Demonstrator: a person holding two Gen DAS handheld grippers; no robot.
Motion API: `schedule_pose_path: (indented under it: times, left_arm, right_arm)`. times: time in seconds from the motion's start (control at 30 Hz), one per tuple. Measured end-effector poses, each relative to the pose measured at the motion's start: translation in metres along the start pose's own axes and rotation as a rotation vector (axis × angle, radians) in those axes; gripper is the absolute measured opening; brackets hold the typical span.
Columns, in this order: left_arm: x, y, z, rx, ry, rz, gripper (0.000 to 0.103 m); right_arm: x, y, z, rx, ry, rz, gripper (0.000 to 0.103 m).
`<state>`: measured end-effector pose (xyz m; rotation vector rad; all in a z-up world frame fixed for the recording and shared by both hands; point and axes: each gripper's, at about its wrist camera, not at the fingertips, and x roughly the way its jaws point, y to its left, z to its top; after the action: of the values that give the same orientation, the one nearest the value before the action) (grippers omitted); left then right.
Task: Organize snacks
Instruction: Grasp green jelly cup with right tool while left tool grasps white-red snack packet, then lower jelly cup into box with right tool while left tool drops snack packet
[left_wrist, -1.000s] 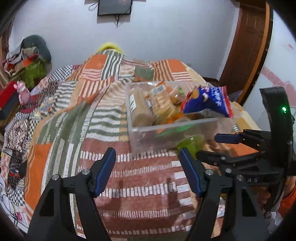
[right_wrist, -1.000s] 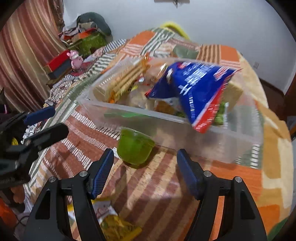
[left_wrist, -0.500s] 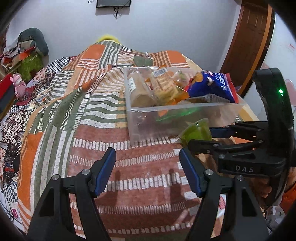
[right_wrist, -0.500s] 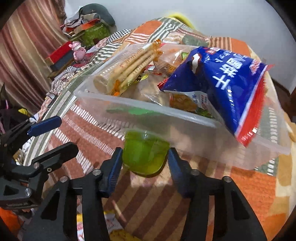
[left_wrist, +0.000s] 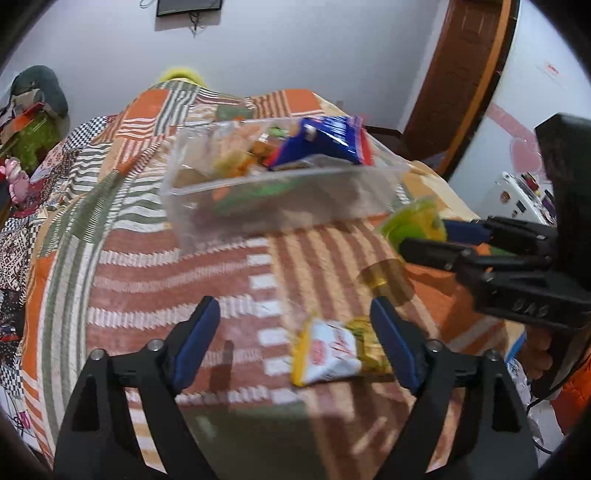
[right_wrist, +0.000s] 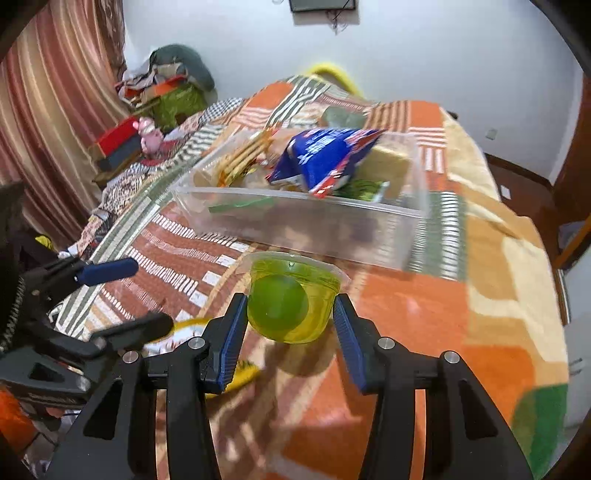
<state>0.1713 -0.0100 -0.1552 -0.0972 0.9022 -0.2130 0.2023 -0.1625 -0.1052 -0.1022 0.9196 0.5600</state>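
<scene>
**Right gripper clamped on a jelly cup, lifted off the bedspread**

Right gripper (right_wrist: 290, 325) grips a green jelly cup (right_wrist: 291, 301) between both blue pads (right_wrist: 232, 339), one on each side wall; the cup hangs clear of the bedspread (right_wrist: 498, 302), its shadow below. Ahead of the fingertips stands a clear bin (right_wrist: 310, 225) holding a blue bag (right_wrist: 325, 158), a cracker sleeve (right_wrist: 243, 153) and other packets. Left gripper (left_wrist: 295, 343) hangs with jaws spread wide and nothing between them; a yellow-and-white packet (left_wrist: 332, 350) lies on the bedspread beneath, close to its right pad (left_wrist: 393, 343). From the left view, the cup (left_wrist: 413, 225) sits ahead and to the right, the bin (left_wrist: 280, 195) straight ahead.
</scene>
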Motion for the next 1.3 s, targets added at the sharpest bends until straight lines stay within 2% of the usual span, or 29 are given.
schedule_pose_path:
  times: [0.1, 0.23, 0.33, 0.4, 0.47, 0.5, 0.53, 0.63, 0.73, 1.1, 1.3]
  left_arm:
    - [0.006, -0.012, -0.007, 0.01, 0.015, -0.008, 0.091]
    - [0.031, -0.012, -0.019, -0.009, 0.071, 0.038, 0.091]
    - [0.04, -0.003, -0.024, -0.078, 0.081, -0.015, 0.092]
    - [0.041, 0.001, -0.024, -0.103, 0.073, -0.03, 0.088]
    - [0.038, 0.003, -0.023, -0.108, 0.057, -0.059, 0.067]
    - [0.038, 0.002, -0.021, -0.103, 0.058, -0.083, 0.061]
    - [0.037, 0.0, -0.021, -0.093, 0.059, -0.099, 0.046]
    - [0.031, -0.008, -0.02, -0.049, 0.038, -0.062, 0.035]
    - [0.027, -0.01, -0.019, -0.044, 0.032, -0.062, 0.029]
    - [-0.003, -0.013, -0.004, 0.015, -0.049, 0.005, 0.024]
    - [-0.024, -0.007, 0.021, 0.017, -0.126, 0.018, 0.024]
  right_arm:
    - [-0.016, -0.004, -0.007, 0.002, -0.028, -0.01, 0.044]
    - [-0.027, -0.008, -0.011, 0.004, -0.048, -0.02, 0.044]
    - [-0.031, -0.01, -0.013, 0.007, -0.059, -0.027, 0.044]
    - [-0.035, -0.012, -0.016, 0.007, -0.063, -0.033, 0.044]
    - [-0.035, -0.015, -0.016, 0.011, -0.065, -0.035, 0.044]
    - [-0.034, -0.015, -0.016, 0.014, -0.065, -0.035, 0.044]
    - [-0.034, -0.016, -0.016, 0.018, -0.065, -0.034, 0.044]
    - [-0.031, -0.017, -0.015, 0.026, -0.064, -0.029, 0.044]
    - [-0.032, -0.016, -0.016, 0.024, -0.068, -0.028, 0.044]
    - [-0.039, -0.02, -0.008, 0.031, -0.101, -0.033, 0.044]
    - [-0.04, -0.025, 0.003, 0.042, -0.126, -0.041, 0.044]
